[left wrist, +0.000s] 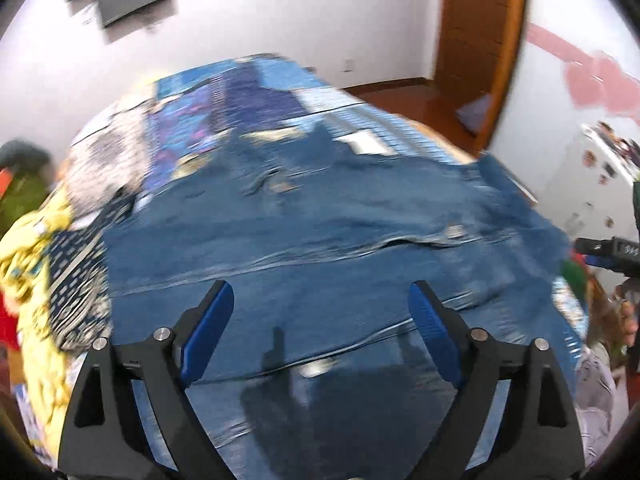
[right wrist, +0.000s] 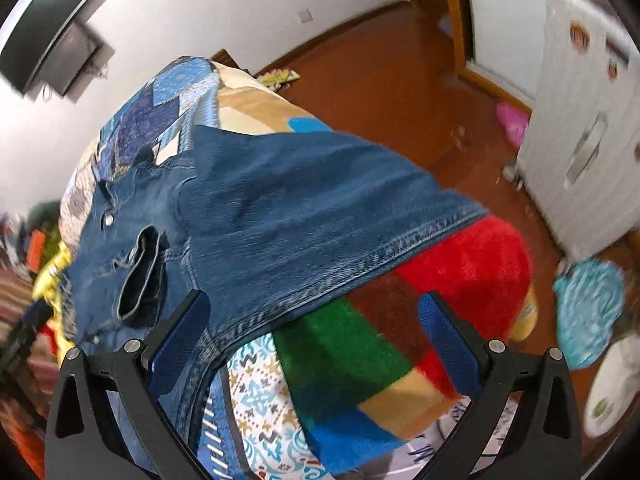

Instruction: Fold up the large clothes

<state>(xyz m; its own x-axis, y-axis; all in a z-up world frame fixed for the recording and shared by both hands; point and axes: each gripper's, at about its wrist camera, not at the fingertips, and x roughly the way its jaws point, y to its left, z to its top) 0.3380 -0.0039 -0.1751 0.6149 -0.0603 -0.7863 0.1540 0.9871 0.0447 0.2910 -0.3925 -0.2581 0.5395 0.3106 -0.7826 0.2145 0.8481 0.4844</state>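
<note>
Here jeans (right wrist: 280, 208) flat on bed, legs toward right; left tongs (left wrist: 320, 304), right tongs (right wrist: 314, 312) apart.

We see a bed (right wrist: 256, 108) under a patchwork bedspread (left wrist: 256, 92), with blue jeans (left wrist: 320, 220) and a colourful blanket (right wrist: 460, 272) on it.

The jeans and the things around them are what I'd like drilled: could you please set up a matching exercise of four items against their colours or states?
Things:
1. jeans
2. plush blanket
3. left gripper
4. floor

Descriptions:
A. reddish-brown, glossy wood
B. blue denim, spread across the bed
C. open, holding nothing
D. blocks of red, green, tan and blue

Pairs: 1-B, 2-D, 3-C, 4-A
</note>
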